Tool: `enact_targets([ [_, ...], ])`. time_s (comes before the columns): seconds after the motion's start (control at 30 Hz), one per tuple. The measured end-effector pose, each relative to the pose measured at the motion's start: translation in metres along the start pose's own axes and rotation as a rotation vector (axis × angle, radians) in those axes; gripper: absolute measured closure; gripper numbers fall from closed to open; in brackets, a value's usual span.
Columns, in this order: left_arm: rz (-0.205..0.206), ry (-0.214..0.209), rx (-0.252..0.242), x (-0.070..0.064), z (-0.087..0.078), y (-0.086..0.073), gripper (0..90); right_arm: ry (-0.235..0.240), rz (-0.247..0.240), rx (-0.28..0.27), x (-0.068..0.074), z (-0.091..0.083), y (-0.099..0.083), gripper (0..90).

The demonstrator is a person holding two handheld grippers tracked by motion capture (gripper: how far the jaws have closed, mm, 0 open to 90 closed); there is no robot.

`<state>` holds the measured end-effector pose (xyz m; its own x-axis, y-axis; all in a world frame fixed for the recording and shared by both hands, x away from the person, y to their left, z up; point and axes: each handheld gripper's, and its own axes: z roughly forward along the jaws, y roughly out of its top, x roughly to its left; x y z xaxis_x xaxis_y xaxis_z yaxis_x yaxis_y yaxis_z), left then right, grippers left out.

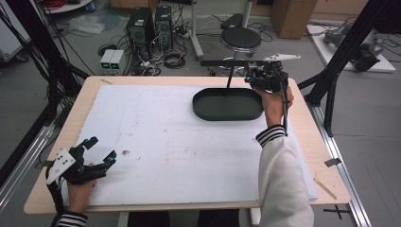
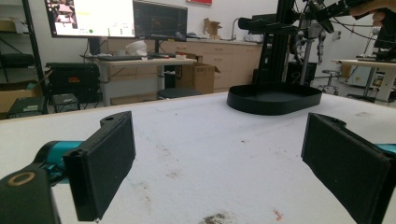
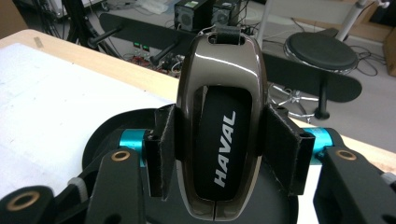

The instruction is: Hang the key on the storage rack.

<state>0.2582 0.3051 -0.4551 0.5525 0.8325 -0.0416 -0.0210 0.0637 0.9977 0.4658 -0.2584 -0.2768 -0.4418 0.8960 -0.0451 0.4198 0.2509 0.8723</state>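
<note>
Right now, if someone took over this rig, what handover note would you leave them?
Right tool: shut on the car key, held above the black tray at the far right of the table.
Left tool: open, holding nothing, near the front left corner over the white mat.
Done: key gripped and carried to the tray.
Left: probably lower the key into the tray and release it.

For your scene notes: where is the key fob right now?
The key fob is clamped between the right gripper's jaws, held above the black tray at the table's far right in the high view.
</note>
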Motion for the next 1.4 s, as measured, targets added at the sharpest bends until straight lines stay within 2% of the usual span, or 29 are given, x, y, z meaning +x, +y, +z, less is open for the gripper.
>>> enact_targets([
  [0.2, -0.002, 0.000, 0.000, 0.000, 0.000, 0.000, 10.3, -0.011, -0.008, -0.004, 0.001, 0.006, 0.005, 48.0],
  [0.63, -0.004, 0.002, 0.000, 0.000, 0.000, 0.000, 10.3, -0.041, -0.003, -0.013, -0.003, 0.014, 0.003, 47.9],
  [1.07, -0.002, 0.001, 0.000, 0.000, 0.000, 0.000, 10.3, -0.042, 0.052, -0.019, -0.011, 0.021, 0.000, 47.9],
  [1.2, -0.003, 0.001, 0.000, 0.000, 0.000, 0.000, 10.3, -0.049, 0.029, -0.026, -0.011, 0.021, 0.004, 47.9],
  [1.4, -0.005, 0.002, -0.001, 0.000, 0.000, 0.000, 10.2, -0.055, 0.039, -0.029, -0.012, 0.021, 0.008, 47.9],
])
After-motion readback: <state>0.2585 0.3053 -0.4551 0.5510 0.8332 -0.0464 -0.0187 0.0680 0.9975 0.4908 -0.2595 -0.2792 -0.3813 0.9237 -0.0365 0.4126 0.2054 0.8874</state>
